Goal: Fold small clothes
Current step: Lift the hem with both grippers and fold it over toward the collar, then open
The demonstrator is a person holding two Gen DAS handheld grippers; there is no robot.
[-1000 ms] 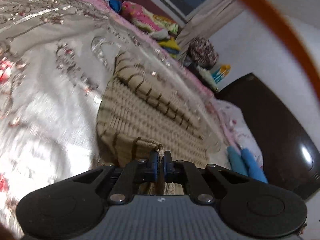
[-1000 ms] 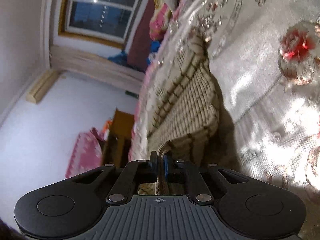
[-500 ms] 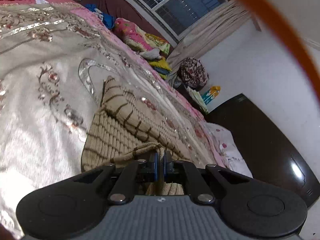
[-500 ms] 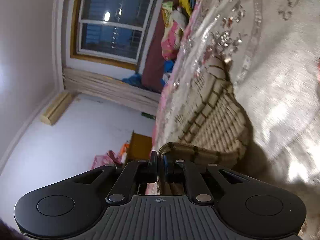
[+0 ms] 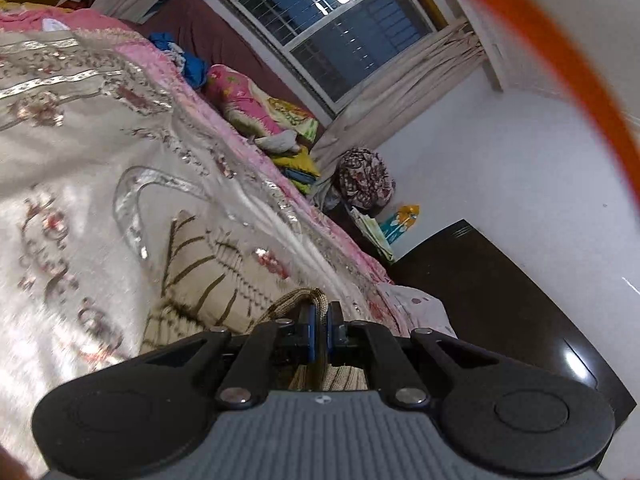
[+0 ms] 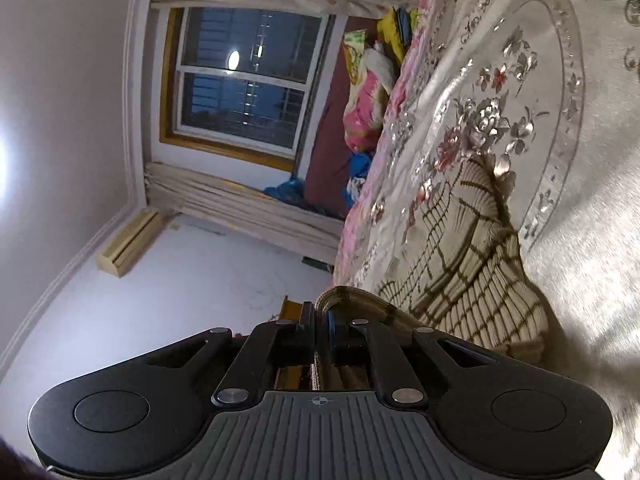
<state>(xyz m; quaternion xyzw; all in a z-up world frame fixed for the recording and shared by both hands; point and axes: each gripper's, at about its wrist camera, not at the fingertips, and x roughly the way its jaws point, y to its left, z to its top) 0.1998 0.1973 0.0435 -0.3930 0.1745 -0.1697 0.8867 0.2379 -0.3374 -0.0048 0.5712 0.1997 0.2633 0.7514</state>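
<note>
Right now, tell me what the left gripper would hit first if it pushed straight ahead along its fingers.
The left gripper, shut on the striped knit garment, aims low across the bedspread. It would probably meet the rest of that garment first, then the bedspread; depth is unclear.

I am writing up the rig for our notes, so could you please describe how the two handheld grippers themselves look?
Both look alike. The left gripper and the right gripper each have a grey ribbed body with a small crosshair mark, two black rounded wings with circular recesses, black linkage bars with silver rivets, and blue-padded jaws. A blurred orange band crosses the left view; what it is cannot be told.
</note>
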